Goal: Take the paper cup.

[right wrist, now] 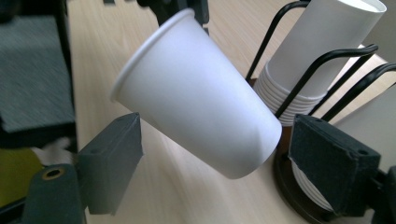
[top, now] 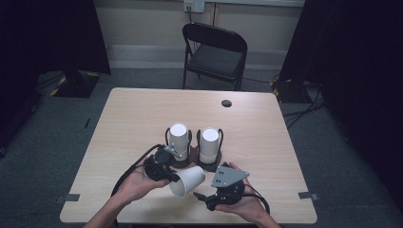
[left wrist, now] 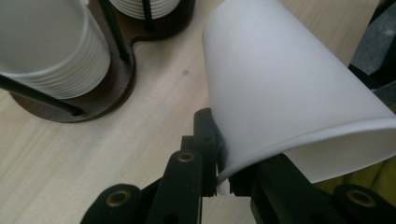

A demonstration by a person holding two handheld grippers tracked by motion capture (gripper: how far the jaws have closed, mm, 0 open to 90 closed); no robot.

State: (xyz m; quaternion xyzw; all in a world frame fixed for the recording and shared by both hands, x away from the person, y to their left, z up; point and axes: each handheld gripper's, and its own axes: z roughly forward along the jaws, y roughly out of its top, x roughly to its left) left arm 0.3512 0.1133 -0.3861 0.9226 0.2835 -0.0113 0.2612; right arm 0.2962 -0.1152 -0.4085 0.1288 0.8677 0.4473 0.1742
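Already the left gripper (top: 167,170) pinched the cup's (top: 187,181) rim shut, holding it tilted above the table's (top: 133,118) near edge, free of the stacks (top: 178,138); the right gripper (right wrist: 219,158) gaped around its base, gripping nothing

The cup (left wrist: 289,88) looks like matt white paper, the table (top: 142,118) pale smooth wood-grain, the holder (right wrist: 322,60) glossy black wire.
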